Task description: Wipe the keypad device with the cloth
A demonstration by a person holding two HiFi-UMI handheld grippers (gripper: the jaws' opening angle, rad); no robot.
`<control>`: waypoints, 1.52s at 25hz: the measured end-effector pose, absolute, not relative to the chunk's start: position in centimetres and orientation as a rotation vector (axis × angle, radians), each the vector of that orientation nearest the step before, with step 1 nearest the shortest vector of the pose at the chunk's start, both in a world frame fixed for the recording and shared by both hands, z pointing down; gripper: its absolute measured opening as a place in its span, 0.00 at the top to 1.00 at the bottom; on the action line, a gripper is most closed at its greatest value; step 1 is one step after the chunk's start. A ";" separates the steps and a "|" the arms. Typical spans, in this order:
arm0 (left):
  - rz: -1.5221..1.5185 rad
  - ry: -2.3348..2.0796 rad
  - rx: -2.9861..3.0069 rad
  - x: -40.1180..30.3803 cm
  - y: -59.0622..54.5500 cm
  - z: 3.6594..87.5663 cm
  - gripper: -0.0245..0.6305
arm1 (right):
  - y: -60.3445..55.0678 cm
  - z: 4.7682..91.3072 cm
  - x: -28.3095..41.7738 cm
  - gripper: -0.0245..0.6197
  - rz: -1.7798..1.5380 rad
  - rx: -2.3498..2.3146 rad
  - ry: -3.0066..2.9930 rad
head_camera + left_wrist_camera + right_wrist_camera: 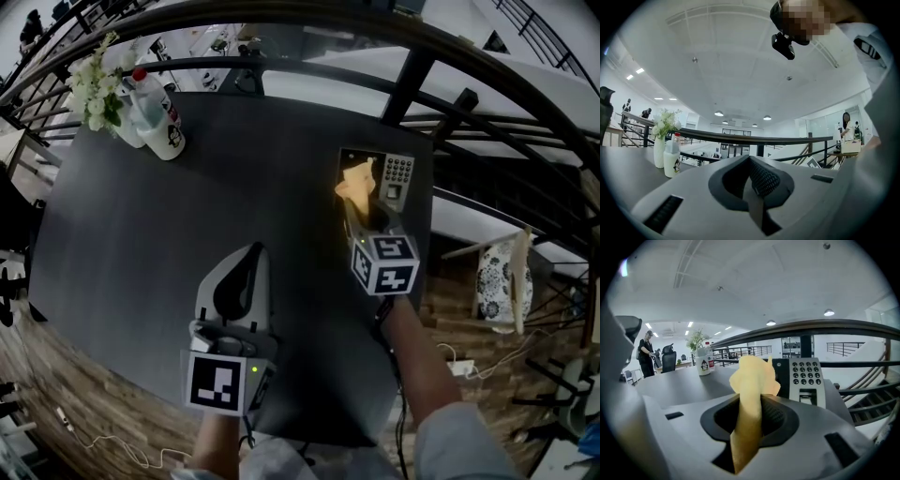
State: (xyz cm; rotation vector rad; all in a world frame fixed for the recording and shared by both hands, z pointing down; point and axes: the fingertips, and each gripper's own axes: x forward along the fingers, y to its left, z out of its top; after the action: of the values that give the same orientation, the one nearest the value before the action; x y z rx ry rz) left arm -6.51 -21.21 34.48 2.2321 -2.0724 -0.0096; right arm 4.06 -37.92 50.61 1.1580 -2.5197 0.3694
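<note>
The right claw [362,214] is clamped on the yellow cloth [356,181], held over the left part of the keypad device [396,174] at the dark tabletop's [169,225] upper right; the left claw [246,272], lower centre, has its jaws together on nothing

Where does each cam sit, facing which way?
Head view: on the head, steeply down at the dark table; both forearms, left gripper and right gripper show.
Left gripper view: on the left gripper, along shut empty jaws toward the railing; clothing at right.
Right gripper view: on the right gripper, jaws shut on the yellow cloth, facing the keypad device.
Shared: the penguin bottle, in all three.
</note>
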 end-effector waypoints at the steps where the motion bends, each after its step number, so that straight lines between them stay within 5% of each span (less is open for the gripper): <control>1: -0.007 -2.074 2.226 -6.7 -21.1 34.6 0.95 | -37.7 50.7 3.7 0.80 0.372 1.150 -2.523; 13: -0.040 -2.121 2.210 -8.1 -20.1 33.8 0.95 | -36.5 47.6 -0.1 0.80 0.328 0.996 -2.614; 26: -0.067 -2.135 2.206 -8.6 -19.9 32.7 0.95 | -43.3 40.6 1.2 0.80 -0.460 0.747 -2.327; 38: -0.060 -2.134 2.204 -8.2 -20.5 32.9 0.95 | -45.2 43.9 0.9 0.80 -0.633 0.492 -2.060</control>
State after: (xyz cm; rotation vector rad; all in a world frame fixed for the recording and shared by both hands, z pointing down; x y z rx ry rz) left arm -8.16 -20.45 32.92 2.2035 -2.1339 -0.0596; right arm 0.94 -45.18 43.89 0.4918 -2.0605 -0.6328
